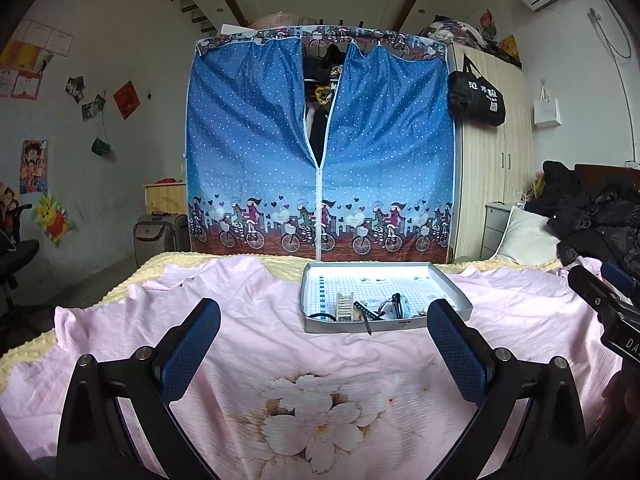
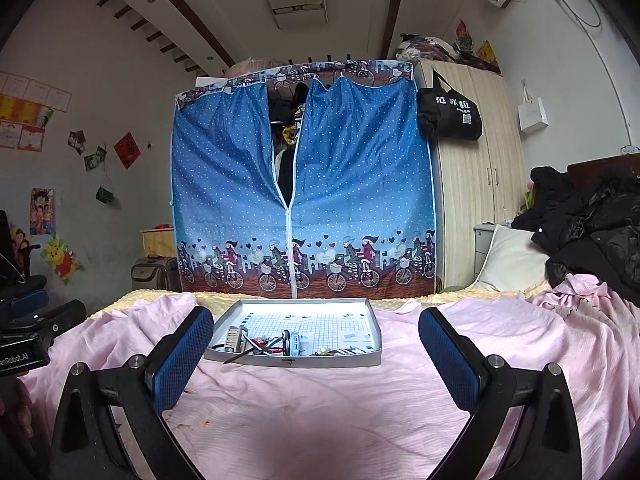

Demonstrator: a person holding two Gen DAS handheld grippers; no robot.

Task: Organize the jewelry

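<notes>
— Ahead of both my tongs, what do you make out?

— Straight beyond my left gripper [image 1: 324,344] sits the grey tray [image 1: 456,292] on the pink bedsheet [image 1: 280,340], a little to the right of that gripper's midline. Both tongs are spread wide with nothing between their blue pads, and both hover over the sheet, well short of the tray.

— And from the right one?

— My right gripper [image 2: 316,354] sees the same tray [image 2: 372,354], but nearly centred and slightly left. The jewelry pile [image 1: 380,308] lies heaped along the tray's near edge, towards its left end; the gridded liner behind it is mostly bare.

— Can you tell the pieces apart?

— Only partly. From the left view I can pick out a small pale slatted stand [image 1: 345,306] and a dark strap [image 1: 366,318] hanging over the near rim. From the right view a few small bits [image 2: 326,351] further right along that edge show more clearly. The rest is too small to tell.

— What does one camera give that the other lacks?

— The left view catches a printed flower [image 1: 316,420] on the sheet just beneath my left fingers; the right view shows plain sheet there. Each camera also glimpses the other gripper's black body at its edge: at far right of the left view, at far left of the right view.

— Behind the tray?

— A blue dotted fabric wardrobe [image 1: 320,148], its zip partly undone, and dark coats [image 2: 592,232] piled off to the right.
</notes>
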